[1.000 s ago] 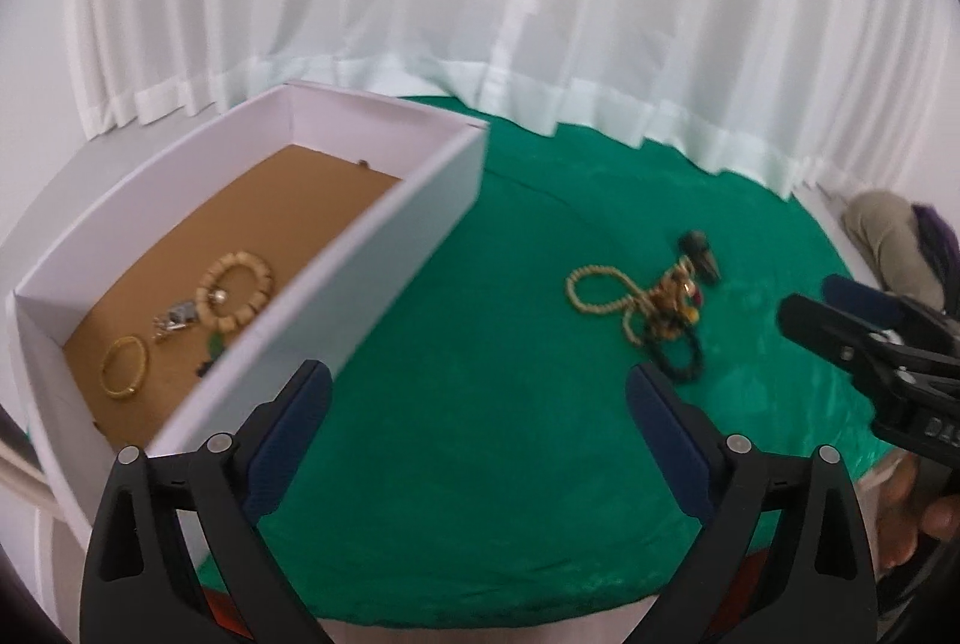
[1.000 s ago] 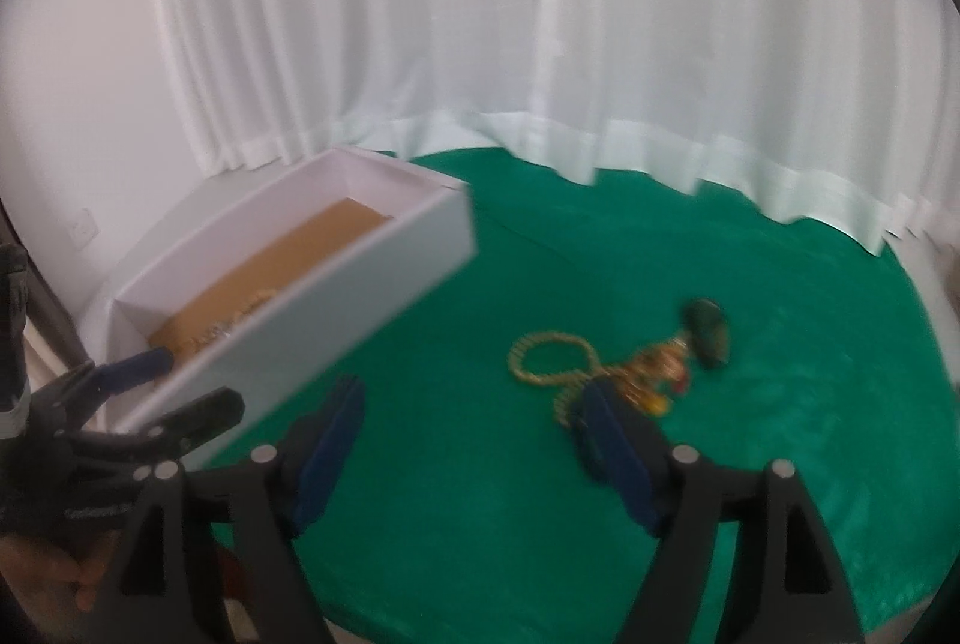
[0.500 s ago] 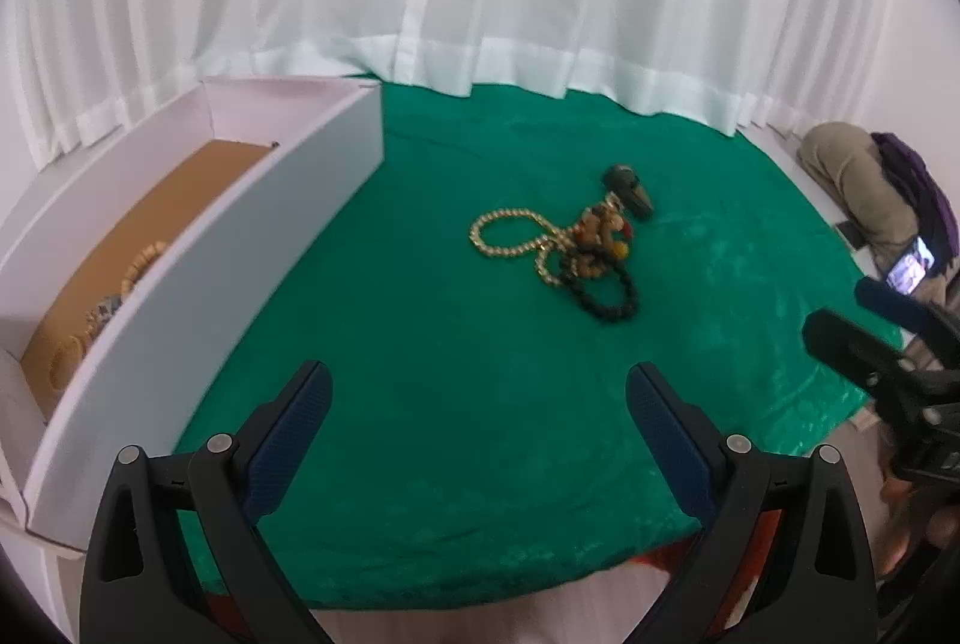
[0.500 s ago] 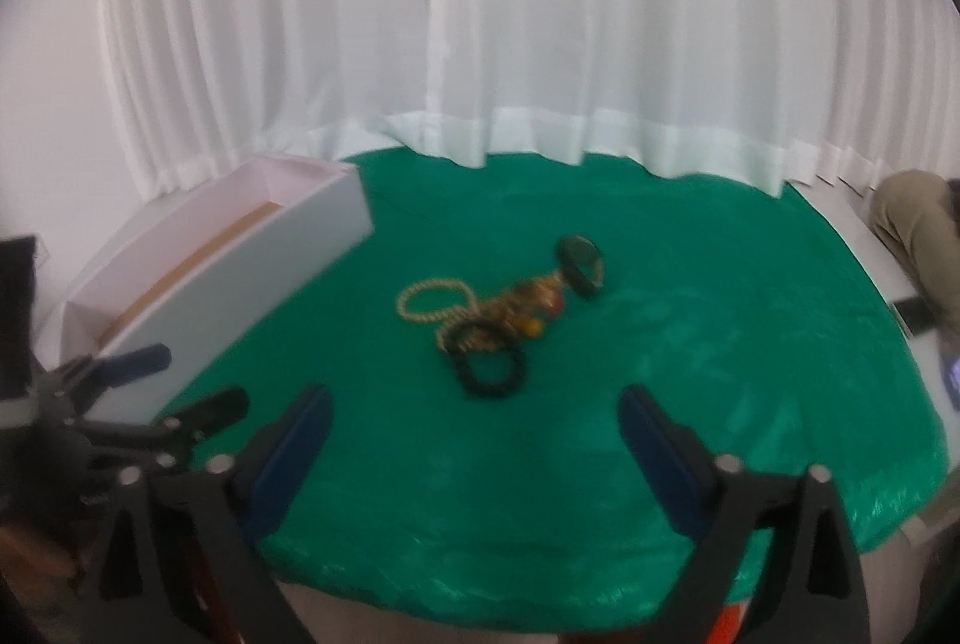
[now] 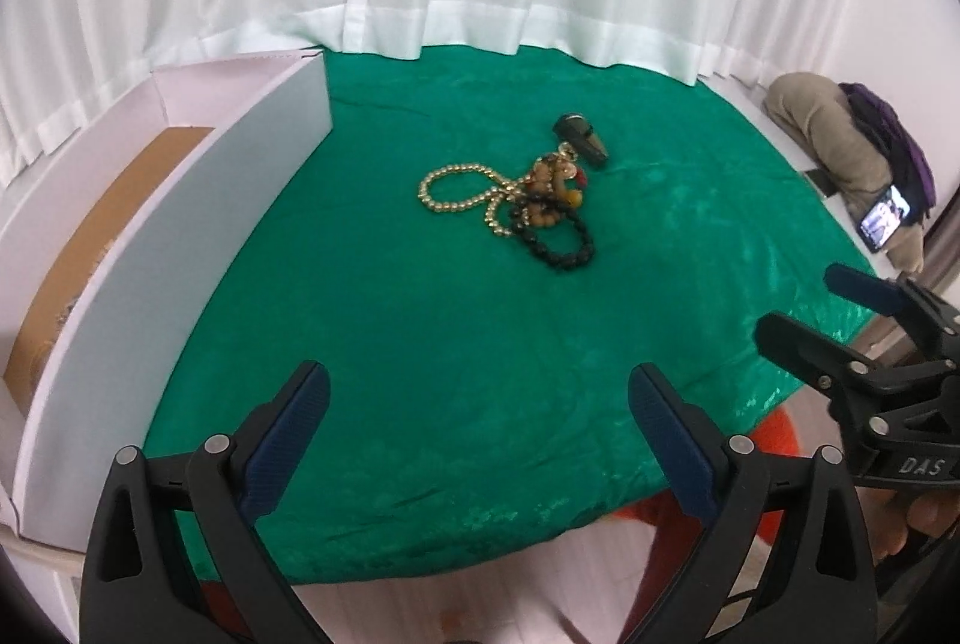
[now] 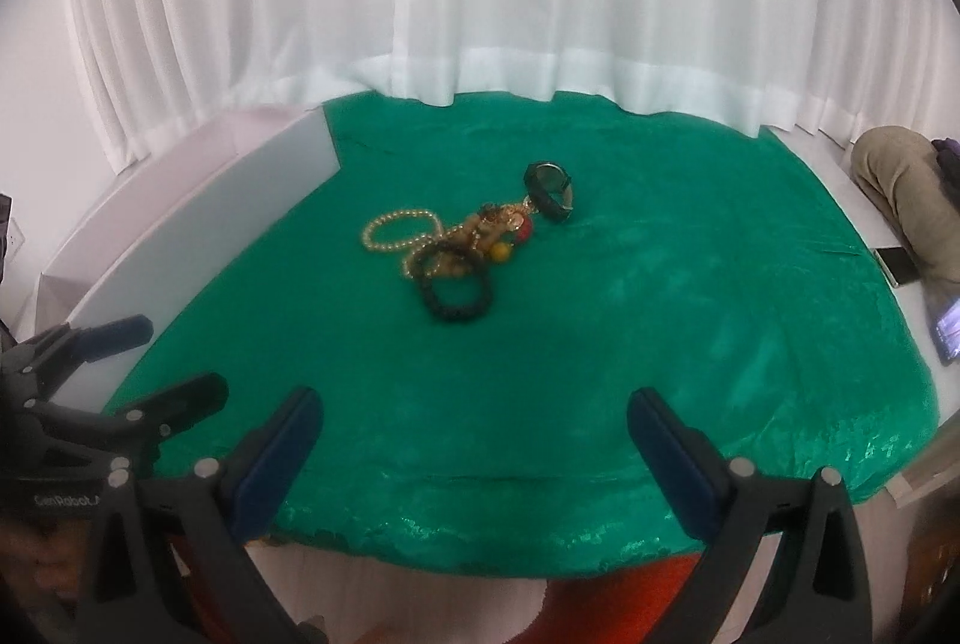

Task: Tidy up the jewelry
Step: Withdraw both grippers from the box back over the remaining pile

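Note:
A tangle of jewelry lies mid-table on the green cloth (image 5: 420,344): a gold bead necklace (image 5: 447,191), a black bead bracelet (image 5: 558,242), a wooden and coloured bead piece (image 5: 552,182) and a dark watch (image 5: 579,137). The same pile shows in the right wrist view, with the necklace (image 6: 396,230), black bracelet (image 6: 456,296) and watch (image 6: 549,191). A white box (image 5: 180,224) with a brown floor stands at the left. My left gripper (image 5: 477,440) is open and empty near the front edge. My right gripper (image 6: 471,452) is open and empty, also at the front edge.
White curtains hang behind the table. The right gripper shows at the right edge of the left wrist view (image 5: 840,338); the left gripper shows at the left of the right wrist view (image 6: 126,368). A person and a phone (image 5: 882,218) are on the floor at right.
Both grippers have swung right and pulled back. The jewelry pile now sits centred ahead of both, and the box has slid to the left edge of the views. The right gripper has opened wider.

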Available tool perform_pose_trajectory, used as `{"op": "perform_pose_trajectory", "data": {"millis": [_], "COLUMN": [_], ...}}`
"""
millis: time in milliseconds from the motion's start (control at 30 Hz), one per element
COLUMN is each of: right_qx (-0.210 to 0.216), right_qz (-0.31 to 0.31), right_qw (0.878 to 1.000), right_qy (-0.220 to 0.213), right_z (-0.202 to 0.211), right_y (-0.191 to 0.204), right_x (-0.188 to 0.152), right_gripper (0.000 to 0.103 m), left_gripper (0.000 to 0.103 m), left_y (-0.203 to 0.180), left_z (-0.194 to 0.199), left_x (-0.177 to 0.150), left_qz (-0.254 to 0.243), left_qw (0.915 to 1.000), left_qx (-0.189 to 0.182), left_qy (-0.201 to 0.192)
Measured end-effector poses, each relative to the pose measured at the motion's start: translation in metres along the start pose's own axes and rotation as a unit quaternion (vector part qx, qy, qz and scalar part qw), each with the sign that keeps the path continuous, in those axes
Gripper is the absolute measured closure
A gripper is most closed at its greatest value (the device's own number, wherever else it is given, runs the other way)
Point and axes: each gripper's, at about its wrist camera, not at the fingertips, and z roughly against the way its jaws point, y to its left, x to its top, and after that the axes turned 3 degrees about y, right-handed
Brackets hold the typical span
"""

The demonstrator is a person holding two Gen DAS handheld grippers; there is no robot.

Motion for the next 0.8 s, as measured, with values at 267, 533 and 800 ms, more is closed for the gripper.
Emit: {"op": "perform_pose_trajectory", "data": {"millis": [267, 533, 800], "right_qx": [-0.009, -0.007, -0.009], "right_qz": [0.006, 0.013, 0.017], "right_qw": [1.0, 1.0, 1.0], "right_qy": [0.001, 0.011, 0.018], "right_z": [0.003, 0.0, -0.003], "right_y": [0.0, 0.001, 0.002], "right_x": [0.001, 0.0, 0.0], "right_gripper": [0.0, 0.0, 0.0], "left_gripper": [0.003, 0.003, 0.003], "left_y": [0.0, 0.001, 0.008], "left_z": [0.001, -0.007, -0.014], "left_x": [0.0, 0.001, 0.0], "left_qz": [-0.009, -0.01, 0.005], "left_qw": [0.9998, 0.9995, 0.9995], "left_qx": [0.018, 0.028, 0.027], "left_qy": [-0.005, 0.006, 0.014]}}
